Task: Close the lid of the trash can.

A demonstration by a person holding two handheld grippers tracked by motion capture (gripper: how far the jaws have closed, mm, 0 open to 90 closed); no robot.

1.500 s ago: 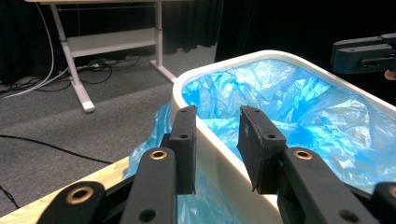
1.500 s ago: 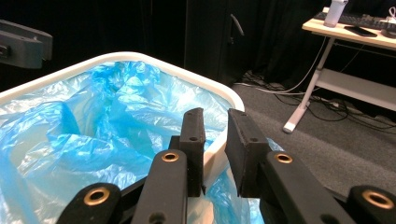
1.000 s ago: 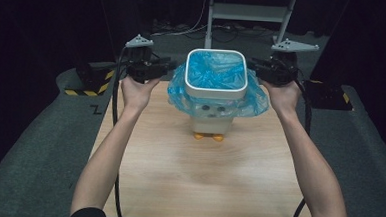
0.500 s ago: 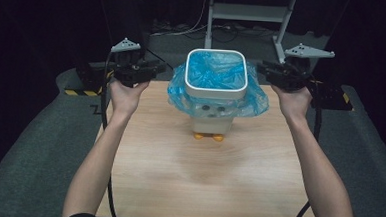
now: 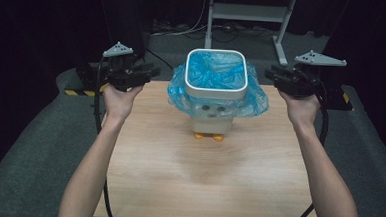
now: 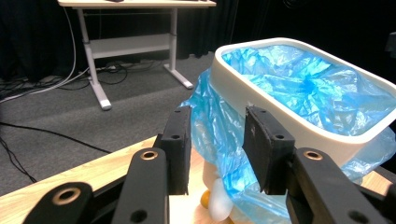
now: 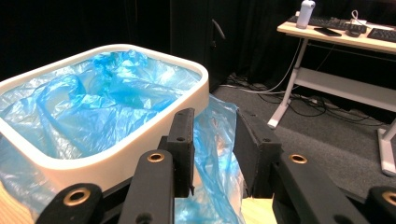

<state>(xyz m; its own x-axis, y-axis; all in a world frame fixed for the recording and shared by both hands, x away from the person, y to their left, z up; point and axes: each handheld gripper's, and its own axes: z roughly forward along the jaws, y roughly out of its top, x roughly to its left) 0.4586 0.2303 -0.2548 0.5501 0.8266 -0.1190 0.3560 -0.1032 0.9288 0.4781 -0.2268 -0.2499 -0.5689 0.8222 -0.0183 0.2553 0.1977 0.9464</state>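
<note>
White bin point(image 5: 215, 89) with blue bag liner point(image 5: 254, 99) near far edge of table point(image 5: 202, 179), midway across; left gripper point(image 5: 150, 72) and right gripper point(image 5: 273, 75) flank it, apart from bag, jaws just been opening, partly spread, nothing between

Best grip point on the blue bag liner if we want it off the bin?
Probably the blue bag liner's overhang skirt below the white rim ring, one gripper from each side. It hangs loose and puffs outward there, so jaws can pinch the film; the ring clamps it higher up.
</note>
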